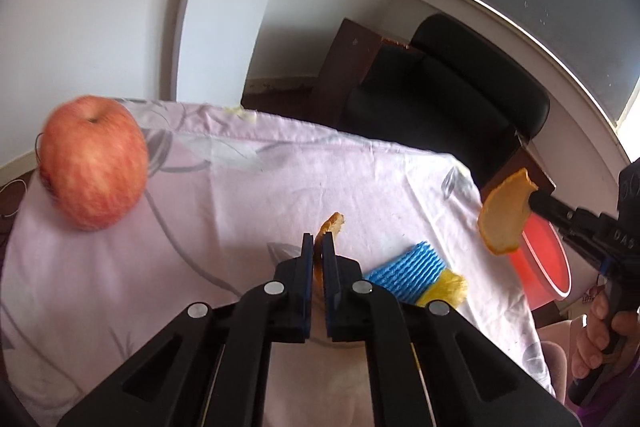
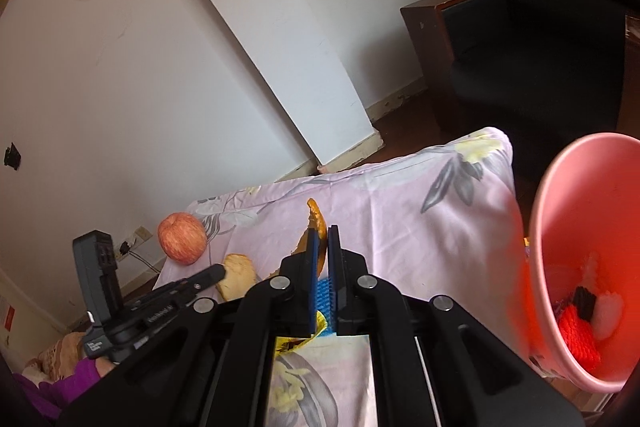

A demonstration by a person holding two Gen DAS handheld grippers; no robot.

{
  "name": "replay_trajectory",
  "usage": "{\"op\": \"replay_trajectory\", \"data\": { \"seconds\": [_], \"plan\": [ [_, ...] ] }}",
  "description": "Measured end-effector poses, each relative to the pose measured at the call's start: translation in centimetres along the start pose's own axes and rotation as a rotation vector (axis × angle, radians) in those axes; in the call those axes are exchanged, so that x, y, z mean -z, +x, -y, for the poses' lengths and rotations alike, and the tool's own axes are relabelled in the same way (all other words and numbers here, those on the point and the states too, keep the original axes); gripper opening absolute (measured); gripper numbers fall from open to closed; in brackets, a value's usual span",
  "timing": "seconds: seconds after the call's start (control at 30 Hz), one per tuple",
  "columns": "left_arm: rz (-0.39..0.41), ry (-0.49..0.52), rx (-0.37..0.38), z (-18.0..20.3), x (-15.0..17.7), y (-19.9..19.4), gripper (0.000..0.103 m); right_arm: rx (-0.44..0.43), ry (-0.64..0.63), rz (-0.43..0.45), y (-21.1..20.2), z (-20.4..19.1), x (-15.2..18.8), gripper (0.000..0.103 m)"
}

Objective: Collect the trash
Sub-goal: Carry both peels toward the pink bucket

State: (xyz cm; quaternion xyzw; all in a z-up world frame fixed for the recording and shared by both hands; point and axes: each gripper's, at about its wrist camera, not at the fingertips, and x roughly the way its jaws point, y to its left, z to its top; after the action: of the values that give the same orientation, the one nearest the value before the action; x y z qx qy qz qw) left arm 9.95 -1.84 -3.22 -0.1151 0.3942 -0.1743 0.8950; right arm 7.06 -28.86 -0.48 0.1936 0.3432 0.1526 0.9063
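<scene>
My left gripper [image 1: 318, 241] is shut on a piece of orange peel [image 1: 331, 221], held above the pink floral cloth [image 1: 240, 195]. It also shows in the right wrist view [image 2: 220, 270], holding its peel [image 2: 239, 275]. My right gripper [image 2: 323, 234] is shut on another orange peel [image 2: 317, 218]; in the left wrist view this gripper [image 1: 534, 198] holds the peel [image 1: 505, 217] over the cloth's right edge, near the pink trash bin [image 1: 546, 265]. The bin [image 2: 576, 227] holds red, black and white scraps. A blue foam net [image 1: 404, 273] and a yellow wrapper [image 1: 448, 287] lie on the cloth.
A red apple [image 1: 93, 163] sits at the left of the cloth, also seen in the right wrist view [image 2: 182, 237]. A black armchair [image 1: 444, 95] and a dark wooden cabinet [image 1: 344, 63] stand behind the table. A white wall is at the left.
</scene>
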Motion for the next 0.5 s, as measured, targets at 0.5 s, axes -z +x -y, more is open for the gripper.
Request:
{"op": "replay_trajectory", "data": {
  "seconds": [0.5],
  "plan": [
    [0.124,0.065,0.057,5.4,-1.5,-6.2,0.003,0.045,0.049,0.105,-5.9,2.8,0.5,0.005]
  ]
}}
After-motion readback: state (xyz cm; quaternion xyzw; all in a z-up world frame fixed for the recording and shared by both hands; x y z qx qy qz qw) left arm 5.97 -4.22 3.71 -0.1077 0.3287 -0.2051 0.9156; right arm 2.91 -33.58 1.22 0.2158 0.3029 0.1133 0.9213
